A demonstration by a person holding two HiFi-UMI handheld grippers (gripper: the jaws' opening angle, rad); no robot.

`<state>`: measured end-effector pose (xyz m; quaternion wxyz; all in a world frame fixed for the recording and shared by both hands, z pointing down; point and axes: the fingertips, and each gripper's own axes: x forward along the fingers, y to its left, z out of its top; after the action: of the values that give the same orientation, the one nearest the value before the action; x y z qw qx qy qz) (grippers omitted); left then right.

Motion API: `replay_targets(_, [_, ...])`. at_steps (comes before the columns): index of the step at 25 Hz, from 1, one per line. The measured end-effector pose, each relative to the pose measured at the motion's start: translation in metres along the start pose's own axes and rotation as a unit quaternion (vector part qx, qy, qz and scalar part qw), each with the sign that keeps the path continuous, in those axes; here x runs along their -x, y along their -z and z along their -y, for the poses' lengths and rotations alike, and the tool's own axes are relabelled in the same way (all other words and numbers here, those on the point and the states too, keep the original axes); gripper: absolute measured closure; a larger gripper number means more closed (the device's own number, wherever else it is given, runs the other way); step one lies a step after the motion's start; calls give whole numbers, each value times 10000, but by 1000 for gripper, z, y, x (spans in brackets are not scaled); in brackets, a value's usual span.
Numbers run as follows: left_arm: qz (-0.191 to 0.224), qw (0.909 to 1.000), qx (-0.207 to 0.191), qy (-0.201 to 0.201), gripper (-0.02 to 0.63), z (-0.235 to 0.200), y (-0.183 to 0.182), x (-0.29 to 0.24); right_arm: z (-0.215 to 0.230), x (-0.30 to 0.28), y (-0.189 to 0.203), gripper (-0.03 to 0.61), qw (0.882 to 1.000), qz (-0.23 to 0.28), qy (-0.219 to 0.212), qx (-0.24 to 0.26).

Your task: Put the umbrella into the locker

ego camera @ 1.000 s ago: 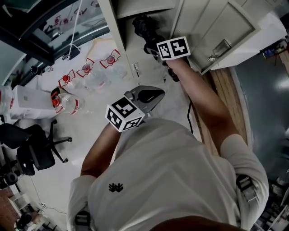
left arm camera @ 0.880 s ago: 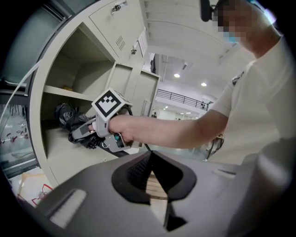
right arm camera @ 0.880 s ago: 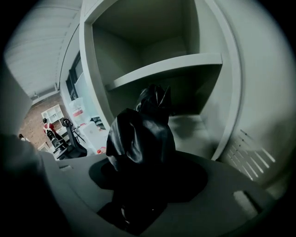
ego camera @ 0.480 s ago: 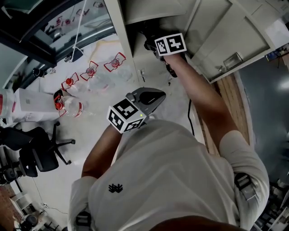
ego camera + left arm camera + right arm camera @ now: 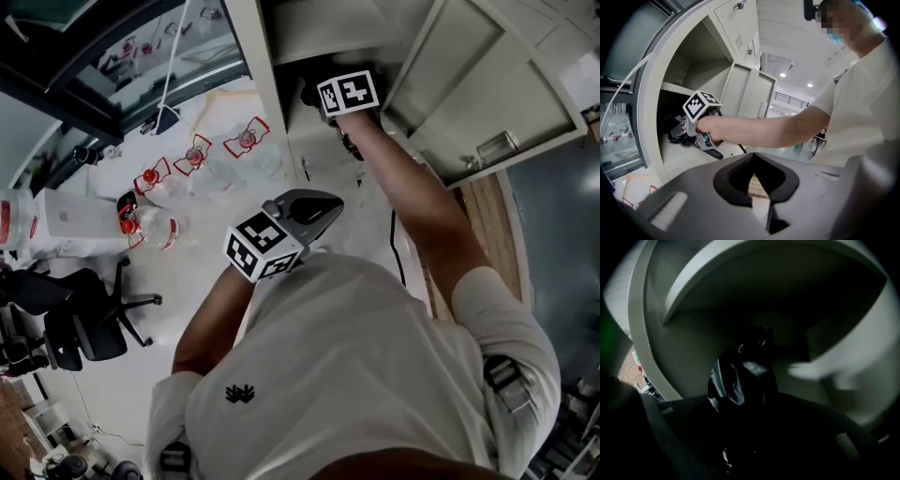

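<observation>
Right hand-held gripper clamps the black umbrella deep inside the locker, likely to set it on the shelf. Left hand-held gripper is idle, jaws together, empty.

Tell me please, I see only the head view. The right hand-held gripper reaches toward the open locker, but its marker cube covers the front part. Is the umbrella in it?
Observer: Yes. The right gripper view shows the black, folded umbrella between the jaws of the right hand-held gripper.
Operator: Is the umbrella inside the locker now?
Observer: Yes. In the left gripper view the black bundle is inside the open locker, past its front frame. Whether it rests on the bottom, I cannot tell.
Operator: And the other one, does it carry something?
Observer: No. The left hand-held gripper has its jaws together, and nothing is between them.
</observation>
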<state>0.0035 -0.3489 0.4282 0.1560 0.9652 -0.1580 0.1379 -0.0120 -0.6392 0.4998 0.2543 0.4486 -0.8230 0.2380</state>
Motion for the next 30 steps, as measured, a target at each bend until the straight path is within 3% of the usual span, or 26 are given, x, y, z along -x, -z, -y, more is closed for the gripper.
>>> replay_targets(9, [10,9999,130,-94,560,-17,1,4,7,-16,-8,334,9993,-150,287,207])
replay_targets(18, [-8,9998,191,-81,560,-17,7,1,14,-29,6,316,9945,-630,603,586])
replay_targets(24, [-33,9997,219,-83,560,-12,7,-2,14,-27,7,308,9949,-726,440,540])
replay_targets(30, [-50,9997,225,-66,560,-6,7,-6,11,-15,2,308,9972,-482,337,471])
